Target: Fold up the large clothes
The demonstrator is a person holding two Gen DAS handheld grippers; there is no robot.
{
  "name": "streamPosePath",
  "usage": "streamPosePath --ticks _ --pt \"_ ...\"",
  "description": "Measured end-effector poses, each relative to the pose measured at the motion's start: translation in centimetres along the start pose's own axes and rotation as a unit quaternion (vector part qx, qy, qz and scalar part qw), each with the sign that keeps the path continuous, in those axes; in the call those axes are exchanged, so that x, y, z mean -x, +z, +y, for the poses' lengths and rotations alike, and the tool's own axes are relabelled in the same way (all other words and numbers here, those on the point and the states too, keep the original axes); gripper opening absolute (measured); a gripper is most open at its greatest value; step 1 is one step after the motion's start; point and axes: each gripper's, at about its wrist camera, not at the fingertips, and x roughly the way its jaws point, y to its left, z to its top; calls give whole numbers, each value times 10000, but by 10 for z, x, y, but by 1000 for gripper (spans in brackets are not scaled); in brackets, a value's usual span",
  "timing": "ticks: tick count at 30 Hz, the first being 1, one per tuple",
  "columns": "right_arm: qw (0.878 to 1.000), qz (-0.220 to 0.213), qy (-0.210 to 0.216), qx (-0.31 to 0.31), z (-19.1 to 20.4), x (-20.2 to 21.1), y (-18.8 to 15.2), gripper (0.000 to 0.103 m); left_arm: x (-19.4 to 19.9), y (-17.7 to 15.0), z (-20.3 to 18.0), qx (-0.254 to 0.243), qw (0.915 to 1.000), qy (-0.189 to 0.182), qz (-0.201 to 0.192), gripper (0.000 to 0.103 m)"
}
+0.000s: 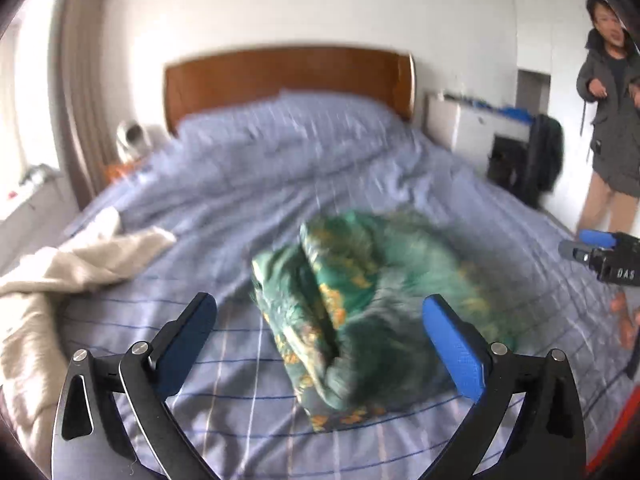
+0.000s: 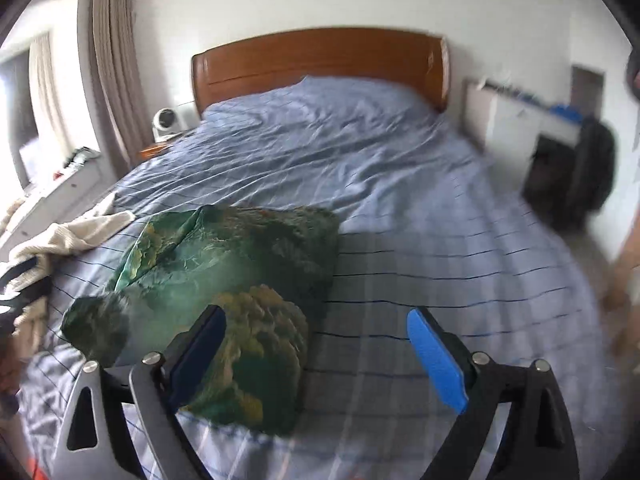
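Note:
A green garment with yellow floral print (image 1: pixel 352 312) lies bundled on the blue striped bedspread (image 1: pixel 280 168). My left gripper (image 1: pixel 320 320) is open and empty, hovering just in front of the bundle, with the cloth between and beyond its fingers. In the right wrist view the same green garment (image 2: pixel 224 272) lies to the left and centre. My right gripper (image 2: pixel 316 332) is open and empty, its left finger (image 2: pixel 200 344) over the garment's near edge. The right gripper also shows at the right edge of the left wrist view (image 1: pixel 600 256).
A cream garment (image 1: pixel 60 276) lies crumpled at the bed's left edge, also in the right wrist view (image 2: pixel 68 236). A wooden headboard (image 1: pixel 288 76) stands at the back. A person (image 1: pixel 612 120) stands right of the bed near a white cabinet (image 1: pixel 468 124) and dark bags.

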Motion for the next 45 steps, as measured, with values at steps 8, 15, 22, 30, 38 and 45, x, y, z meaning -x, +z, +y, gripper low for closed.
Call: streamPosePath --ticks 8,15,22,30,38,45 --pt "9963 -315 -715 365 -3 69 -22 95 54 -14 -57 262 9992 97 -291 103" --pt "9957 -292 -765 436 -7 93 -49 95 59 -29 -74 500 9985 216 51 103" --pt "9965 -572 -571 233 -15 116 -62 95 67 -34 -93 387 9971 653 -28 103" --pt "9943 -530 -825 423 -8 117 -75 95 69 -37 -98 524 9944 922 -10 103" --pt "9956 -436 -756 340 -11 119 -78 95 65 -35 -103 462 9937 1013 157 103" --pt "9966 -598 -557 127 -19 125 -81 95 59 -37 -107 370 9930 1075 320 103"
